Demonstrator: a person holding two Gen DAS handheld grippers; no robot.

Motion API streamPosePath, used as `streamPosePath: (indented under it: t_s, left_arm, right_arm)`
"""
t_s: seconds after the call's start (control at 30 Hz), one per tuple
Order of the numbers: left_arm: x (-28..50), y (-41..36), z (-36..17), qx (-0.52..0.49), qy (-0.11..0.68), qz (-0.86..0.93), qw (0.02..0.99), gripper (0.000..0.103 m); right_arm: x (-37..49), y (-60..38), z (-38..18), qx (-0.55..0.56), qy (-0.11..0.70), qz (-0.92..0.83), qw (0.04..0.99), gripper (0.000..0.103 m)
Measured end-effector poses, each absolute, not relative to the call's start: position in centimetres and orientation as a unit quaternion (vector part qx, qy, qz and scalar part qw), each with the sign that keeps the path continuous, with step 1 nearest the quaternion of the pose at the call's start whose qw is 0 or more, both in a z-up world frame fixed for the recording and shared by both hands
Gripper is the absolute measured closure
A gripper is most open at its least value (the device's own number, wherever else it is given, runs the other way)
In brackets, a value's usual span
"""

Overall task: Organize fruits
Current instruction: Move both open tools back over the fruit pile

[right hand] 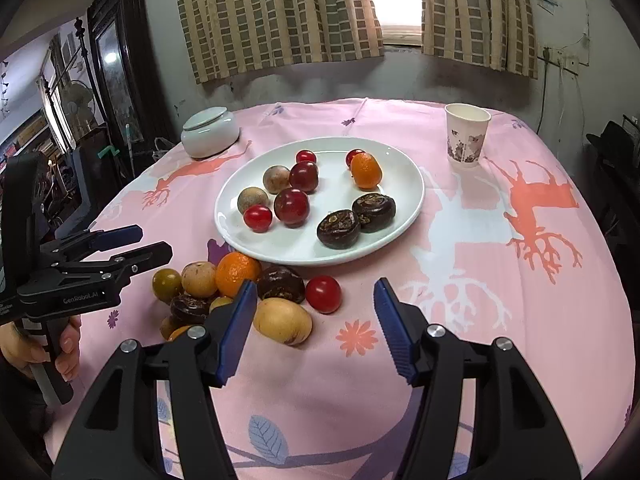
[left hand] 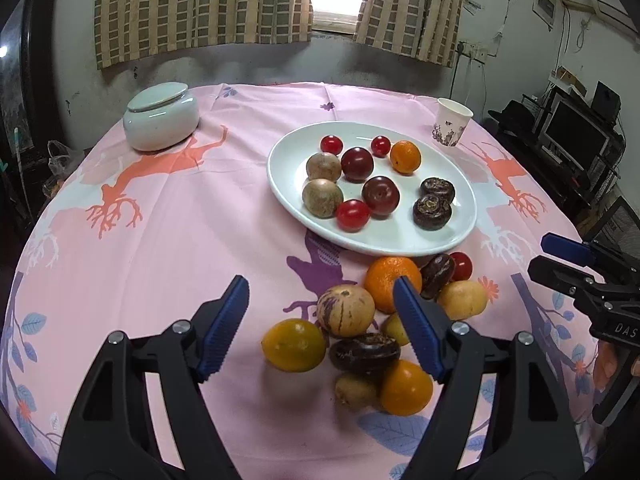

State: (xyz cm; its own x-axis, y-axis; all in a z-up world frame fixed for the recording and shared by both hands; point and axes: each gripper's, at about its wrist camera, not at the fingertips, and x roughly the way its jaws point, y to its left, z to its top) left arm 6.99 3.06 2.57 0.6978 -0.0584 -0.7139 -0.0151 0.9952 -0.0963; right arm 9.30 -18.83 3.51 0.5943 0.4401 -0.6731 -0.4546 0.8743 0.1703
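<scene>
We hold both grippers above the pink cloth (right hand: pixel 500 320), near the loose fruit pile (left hand: pixel 360 320) that lies just in front of the plate (left hand: pixel 288 184). Our left gripper (left hand: pixel 320 324) has its jaws spread wide, with nothing between the pads. Our right gripper (right hand: pixel 316 330) is likewise parted and empty. More fruit lies on the plate.
</scene>
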Motion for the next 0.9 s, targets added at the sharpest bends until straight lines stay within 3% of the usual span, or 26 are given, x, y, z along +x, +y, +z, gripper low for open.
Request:
streamPosePath:
  t_s: [0.9]
  left_arm:
    - [5.9,4.3,-2.5,0.018,0.423,0.015,0.906,0.022]
  right_arm:
    - [7.9,-18.4,-0.3,-0.003,0.406,0.283,0.869,0.041]
